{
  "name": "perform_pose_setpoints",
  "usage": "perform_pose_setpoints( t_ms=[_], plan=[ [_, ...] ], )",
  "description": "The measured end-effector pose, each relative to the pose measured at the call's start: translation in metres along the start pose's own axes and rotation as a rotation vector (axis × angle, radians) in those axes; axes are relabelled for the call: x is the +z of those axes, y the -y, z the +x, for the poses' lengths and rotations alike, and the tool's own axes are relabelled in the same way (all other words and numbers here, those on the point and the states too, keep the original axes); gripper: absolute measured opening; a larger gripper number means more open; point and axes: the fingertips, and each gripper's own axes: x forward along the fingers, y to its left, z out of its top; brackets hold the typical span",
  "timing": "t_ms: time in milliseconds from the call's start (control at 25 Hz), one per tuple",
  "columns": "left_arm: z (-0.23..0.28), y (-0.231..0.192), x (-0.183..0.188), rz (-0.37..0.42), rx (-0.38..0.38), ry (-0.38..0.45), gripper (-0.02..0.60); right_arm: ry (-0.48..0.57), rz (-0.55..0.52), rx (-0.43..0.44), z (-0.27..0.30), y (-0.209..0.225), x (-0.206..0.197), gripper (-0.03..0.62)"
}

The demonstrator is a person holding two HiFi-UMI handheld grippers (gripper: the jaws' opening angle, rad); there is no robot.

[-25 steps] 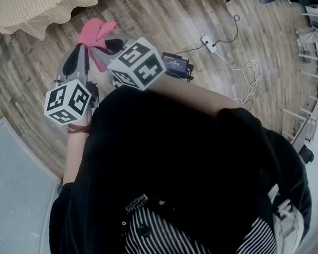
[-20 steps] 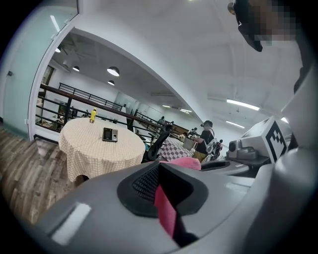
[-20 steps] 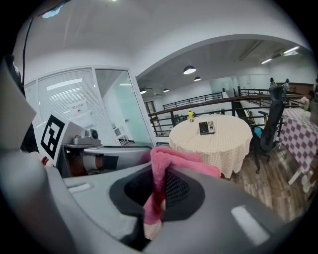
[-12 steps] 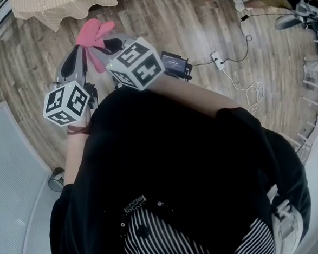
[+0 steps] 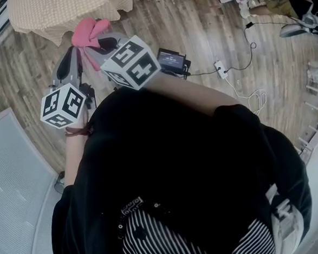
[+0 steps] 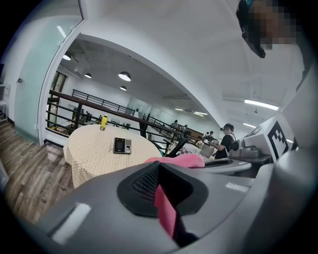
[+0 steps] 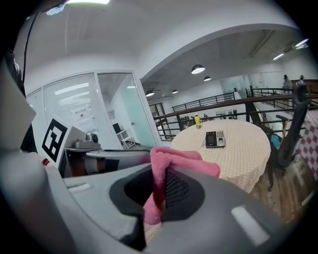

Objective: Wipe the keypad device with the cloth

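Observation:
A pink cloth [image 5: 90, 30] is held out over the wooden floor, pinched from both sides. My left gripper [image 5: 71, 53] is shut on one part of the pink cloth [image 6: 167, 207]. My right gripper [image 5: 103, 43] is shut on a bunched fold of the pink cloth [image 7: 171, 159]. The keypad device [image 6: 122, 145] lies flat on a round table with a beige checked cover [image 6: 99, 158], some way ahead of both grippers. In the right gripper view the keypad device [image 7: 215, 139] is also on the table [image 7: 248, 151]. Only the table's edge [image 5: 58, 11] shows in the head view.
A yellow bottle [image 6: 104, 120] stands at the table's far side. A black box [image 5: 172, 60], a power strip [image 5: 220, 68] and cables lie on the floor to the right. A dark chair [image 7: 293, 124] stands right of the table. A grey panel [image 5: 10, 177] is at the left.
The table's edge has come nearer and larger at the top of the head view. Both grippers with the cloth have shifted slightly up and left. Their grip is unchanged.

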Motion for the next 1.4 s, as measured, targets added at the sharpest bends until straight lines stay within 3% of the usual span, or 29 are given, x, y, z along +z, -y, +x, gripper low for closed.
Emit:
perform_pose_setpoints(
  t_ms=[280, 560, 1080, 1240, 1400],
  plan=[
    [-0.009, -0.006, -0.003, 0.014, 0.039, 0.043, 0.003, 0.01, -0.052, 0.028, 0.006, -0.004, -0.001, 0.029],
    [0.098, -0.021, 0.056, 0.005, 0.086, 0.006, 0.003, -0.01, -0.033, 0.08, 0.04, 0.09, 0.067, 0.029],
    [0.169, -0.02, 0.063, 0.0, 0.108, -0.05, 0.003, -0.021, 0.028, 0.096, 0.052, 0.163, 0.079, 0.029],
    [0.218, -0.014, 0.075, 0.01, 0.102, -0.069, 0.003, -0.021, 0.048, 0.092, 0.055, 0.211, 0.092, 0.029],
    [0.222, -0.013, 0.087, 0.021, 0.102, -0.066, 0.003, -0.012, 0.05, 0.088, 0.053, 0.217, 0.101, 0.029]
  ],
)
